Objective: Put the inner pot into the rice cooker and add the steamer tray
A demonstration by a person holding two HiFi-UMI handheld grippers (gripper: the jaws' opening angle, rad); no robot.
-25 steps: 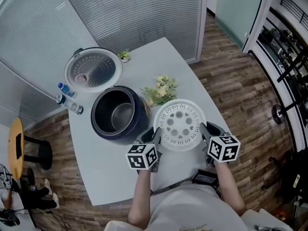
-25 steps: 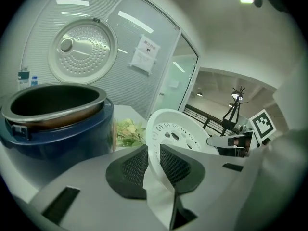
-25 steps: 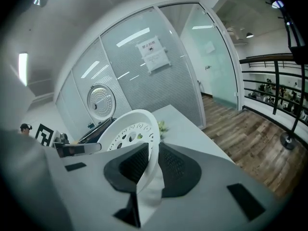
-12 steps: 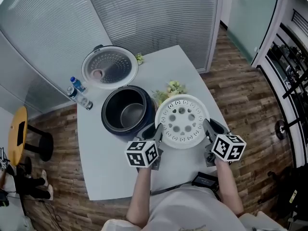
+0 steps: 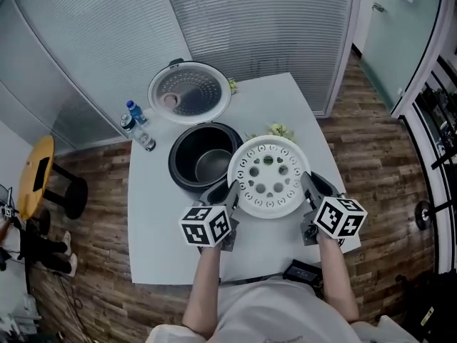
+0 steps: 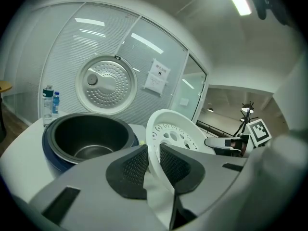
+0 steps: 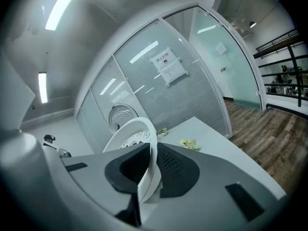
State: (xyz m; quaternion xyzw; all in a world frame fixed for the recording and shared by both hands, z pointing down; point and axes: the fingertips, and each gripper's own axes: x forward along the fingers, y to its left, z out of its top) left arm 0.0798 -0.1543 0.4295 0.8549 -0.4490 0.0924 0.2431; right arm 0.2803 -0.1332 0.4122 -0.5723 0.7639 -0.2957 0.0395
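Note:
The white perforated steamer tray [image 5: 268, 176] hangs in the air, just right of the open rice cooker [image 5: 177, 164]. My left gripper [image 5: 230, 191] is shut on the tray's left rim [image 6: 155, 129]. My right gripper [image 5: 308, 184] has the right rim [image 7: 144, 134] between its pads, and its jaws are closing on it. The dark inner pot [image 5: 211, 164] sits inside the cooker [image 6: 50, 148]. The cooker's lid [image 5: 189, 91] stands open behind it. In the left gripper view the pot [image 6: 89, 136] lies left of the tray.
Two water bottles [image 5: 136, 127] stand at the white table's [image 5: 157, 234] left edge. Yellow flowers [image 5: 282, 131] lie behind the tray and a small plant [image 5: 232, 86] sits by the lid. A yellow stool [image 5: 36, 174] stands left on the wooden floor.
Both grippers have lifted the tray off the table and carried it up and toward the cooker. The head view has shifted, so the table sits lower and further right.

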